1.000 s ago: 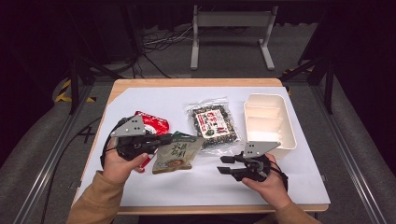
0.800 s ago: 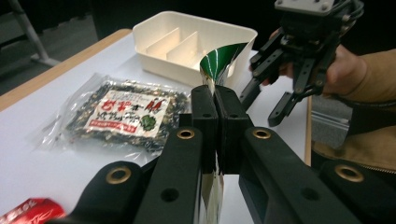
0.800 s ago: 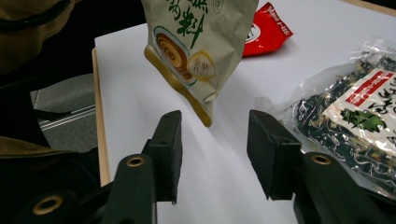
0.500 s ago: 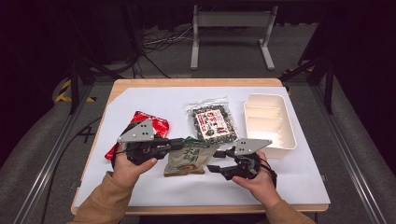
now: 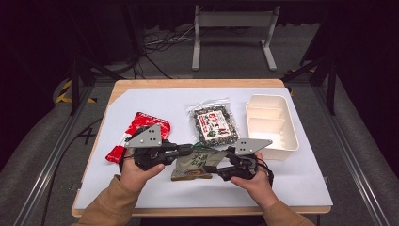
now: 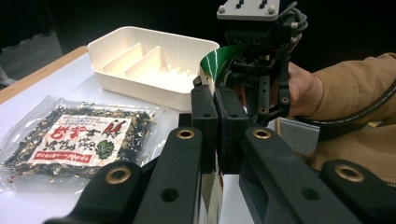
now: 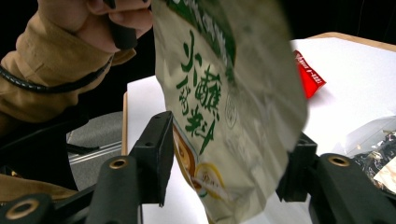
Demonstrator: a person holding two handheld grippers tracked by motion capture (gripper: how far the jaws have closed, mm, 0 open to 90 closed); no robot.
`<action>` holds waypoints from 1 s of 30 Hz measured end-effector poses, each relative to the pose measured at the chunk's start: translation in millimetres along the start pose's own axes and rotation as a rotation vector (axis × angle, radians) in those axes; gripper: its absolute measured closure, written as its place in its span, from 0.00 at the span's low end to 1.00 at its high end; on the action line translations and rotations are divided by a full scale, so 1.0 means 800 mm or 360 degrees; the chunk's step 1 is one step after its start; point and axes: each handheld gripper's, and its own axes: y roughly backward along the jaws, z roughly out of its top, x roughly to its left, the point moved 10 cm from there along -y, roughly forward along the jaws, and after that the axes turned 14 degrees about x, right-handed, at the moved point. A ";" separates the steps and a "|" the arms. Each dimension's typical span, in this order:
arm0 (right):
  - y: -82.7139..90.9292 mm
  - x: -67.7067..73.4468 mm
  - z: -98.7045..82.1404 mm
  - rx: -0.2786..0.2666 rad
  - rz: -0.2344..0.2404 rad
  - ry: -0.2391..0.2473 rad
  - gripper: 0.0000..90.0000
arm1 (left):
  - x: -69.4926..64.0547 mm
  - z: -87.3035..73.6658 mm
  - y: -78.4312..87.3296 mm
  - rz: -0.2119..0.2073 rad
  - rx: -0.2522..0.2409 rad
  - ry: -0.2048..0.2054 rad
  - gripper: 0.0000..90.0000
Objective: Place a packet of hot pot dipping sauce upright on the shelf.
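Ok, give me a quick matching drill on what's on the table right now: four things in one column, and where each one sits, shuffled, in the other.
Things:
1. green snack pouch
2. red packet
3. clear bag of dark mix
4. white divided tray

Places:
A. far right of the white mat
B. middle of the mat, lying flat, beside the tray
C. clamped by the left gripper, with its lower end between the right gripper's open fingers
D. left side of the mat, behind the left gripper

Pairs: 1-C, 2-D, 3-B, 4-A
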 end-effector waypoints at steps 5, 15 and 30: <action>-0.006 0.002 -0.001 -0.0004 0.0057 -0.0019 0.58 | -0.003 0.001 -0.001 -0.0012 -0.0006 -0.0012 0.98; -0.005 0.008 0.002 0.0019 0.0121 0.0038 0.88 | -0.003 0.000 -0.001 -0.0017 -0.0008 -0.0013 0.97; 0.005 0.013 0.007 0.0173 0.0073 0.0085 0.99 | 0.002 0.000 0.003 0.0004 -0.0036 0.0014 0.92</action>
